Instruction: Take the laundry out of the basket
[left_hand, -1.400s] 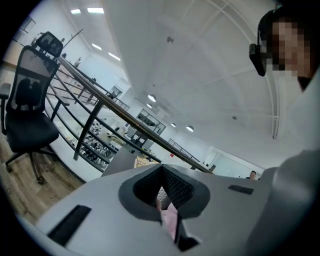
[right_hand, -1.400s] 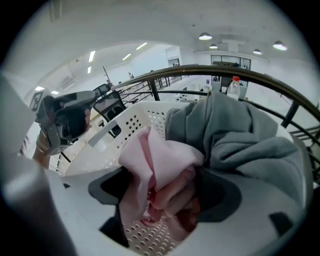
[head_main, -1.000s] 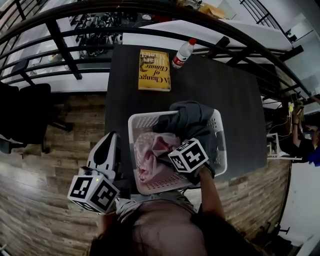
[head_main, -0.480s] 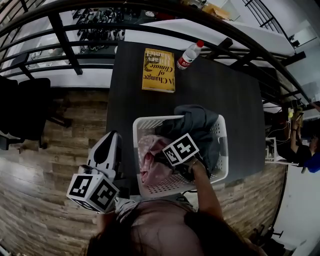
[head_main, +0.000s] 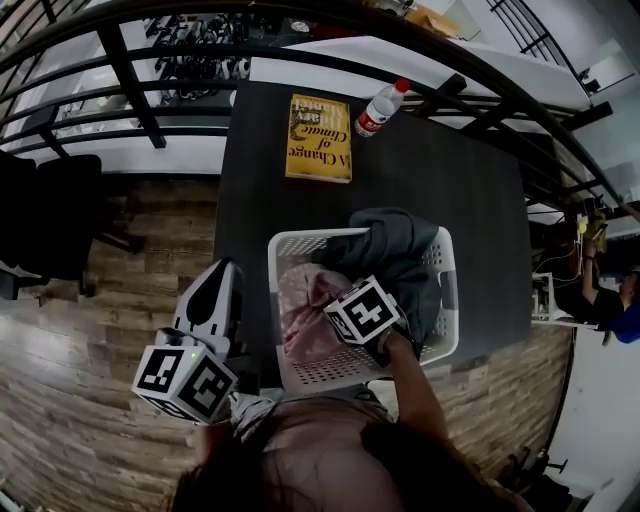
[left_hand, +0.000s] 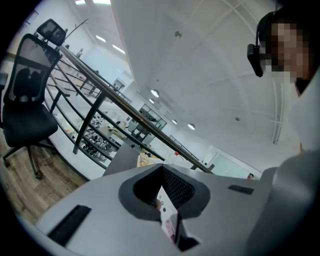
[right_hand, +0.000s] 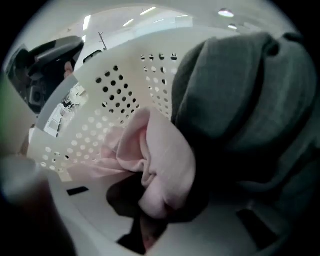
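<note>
Grasping is in hand: in the basket (head_main: 300, 240) at frame centre, the right gripper (right_hand: 152, 220) has just been closing its jaws, which pinch a fold of the pink laundry (right_hand: 160, 165). Next, I judge, comes a lift over the rim. The left gripper (head_main: 220, 275), lower left, has its jaws together and empty.

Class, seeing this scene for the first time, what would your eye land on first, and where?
The white basket at the near end of the table, holding a pink garment and a grey garment draped over its far rim. The right gripper reaches into it, its jaws having just been closing on the pink garment. Farther back lie a yellow book and a bottle.
</note>
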